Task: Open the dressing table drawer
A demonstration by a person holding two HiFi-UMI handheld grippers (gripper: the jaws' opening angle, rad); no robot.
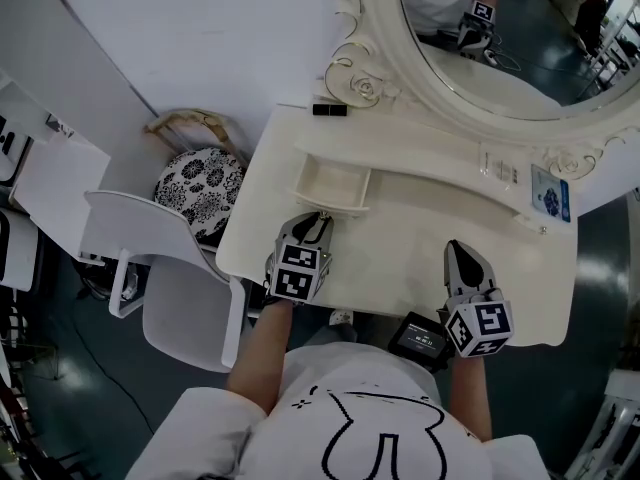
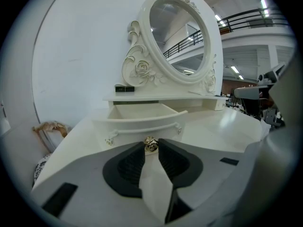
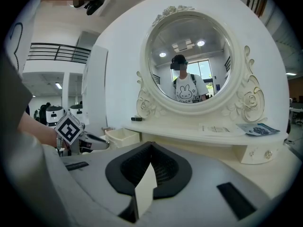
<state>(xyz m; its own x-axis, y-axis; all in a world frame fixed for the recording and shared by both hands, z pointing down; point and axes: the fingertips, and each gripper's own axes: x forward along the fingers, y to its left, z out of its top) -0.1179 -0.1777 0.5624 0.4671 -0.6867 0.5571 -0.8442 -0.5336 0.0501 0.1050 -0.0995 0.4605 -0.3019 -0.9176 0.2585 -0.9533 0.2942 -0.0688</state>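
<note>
Step in hand: late in the pull. The drawer [image 1: 322, 204] on the left of the dressing table [image 1: 430, 233] stands well out from under the shelf, showing a bare interior. Left gripper [image 2: 151, 146] has its jaws part-closed, tips pinching the gold knob [image 2: 151, 144] on the drawer front. Right gripper [image 3: 150, 148] has its jaws together on nothing, poised above the tabletop's right side. Next move, as judged: a short straight pull if more travel remains, otherwise release the knob. The head view hides the knob behind the left gripper; the left gripper view shows it. Only the right gripper view shows the closed right-hand drawer [image 3: 258, 154].
</note>
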